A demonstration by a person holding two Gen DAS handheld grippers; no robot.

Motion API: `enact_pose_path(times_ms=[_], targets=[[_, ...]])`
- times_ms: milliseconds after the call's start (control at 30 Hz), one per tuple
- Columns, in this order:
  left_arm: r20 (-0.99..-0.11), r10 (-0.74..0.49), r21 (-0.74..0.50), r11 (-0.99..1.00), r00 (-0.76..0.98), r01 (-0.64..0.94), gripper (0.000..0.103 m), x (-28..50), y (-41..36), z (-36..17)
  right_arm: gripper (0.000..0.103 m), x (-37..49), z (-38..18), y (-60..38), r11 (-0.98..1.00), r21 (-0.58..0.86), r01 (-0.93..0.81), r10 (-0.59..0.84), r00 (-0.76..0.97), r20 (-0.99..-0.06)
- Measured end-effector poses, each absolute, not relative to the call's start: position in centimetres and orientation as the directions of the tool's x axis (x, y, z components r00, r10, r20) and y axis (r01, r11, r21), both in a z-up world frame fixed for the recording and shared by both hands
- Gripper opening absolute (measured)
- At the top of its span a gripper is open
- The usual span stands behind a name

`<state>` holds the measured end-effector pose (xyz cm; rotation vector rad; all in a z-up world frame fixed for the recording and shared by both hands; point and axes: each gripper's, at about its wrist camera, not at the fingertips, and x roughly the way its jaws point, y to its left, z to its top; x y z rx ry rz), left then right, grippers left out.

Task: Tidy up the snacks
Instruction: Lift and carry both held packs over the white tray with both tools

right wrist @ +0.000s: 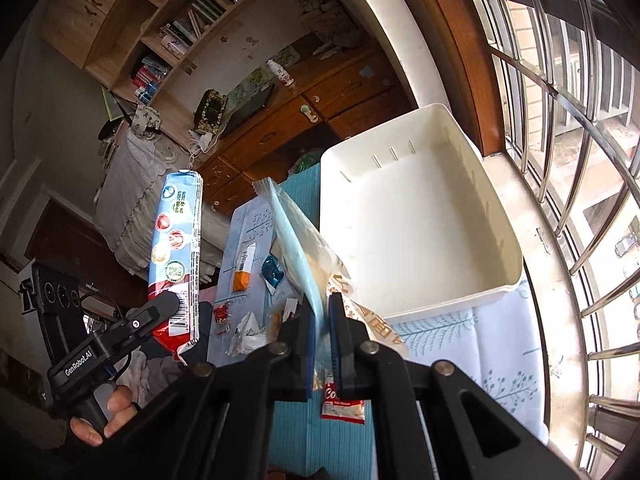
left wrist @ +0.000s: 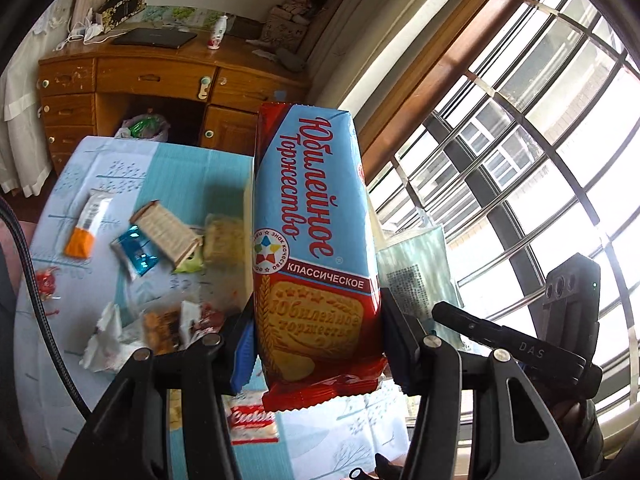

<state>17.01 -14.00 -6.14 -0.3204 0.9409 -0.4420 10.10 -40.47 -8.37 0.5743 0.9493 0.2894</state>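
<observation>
Black fingers of the left gripper [left wrist: 318, 344] squeeze the bottom of a tall red and blue biscuit pack [left wrist: 312, 236], which stands up high above the table [left wrist: 216, 168]. Loose snacks lie on the table to its left: an orange and white bar [left wrist: 86, 226], a blue candy [left wrist: 138, 254], a brown packet [left wrist: 166, 230] and some crumpled wrappers [left wrist: 108, 334].

The pack is long and held only at its low end. It could tip or slip out if the hand swings fast.

On the other side, the right gripper [right wrist: 320, 334] has its fingers pressed tight together on a thin clear bag [right wrist: 298, 240]. The bag is floppy and slick, and only its bottom part is pinched, so it could slide free or catch on the rim of the white bin [right wrist: 416, 216] on the way in.

Only the right wrist view shows the bin, which sits on the table near the window and looks empty. It also shows the back of the biscuit pack and a hand [right wrist: 106, 416] on the left gripper's handle. The left wrist view shows the front of the pack, and more of the snacks waiting on the table. In it the bin hides behind the pack.
</observation>
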Motion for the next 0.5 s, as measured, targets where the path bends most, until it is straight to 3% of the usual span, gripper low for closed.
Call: enact_pose_path(times_ms=[500], targets=[[-0.774,-0.387,-0.345,0.921,0.501,0.178,0.053,23.5,-24.5,-10.4,0.006,18.1,-9.8,-46.3,0.861,0.508,-0.030,0.445,0.529,-0.723]])
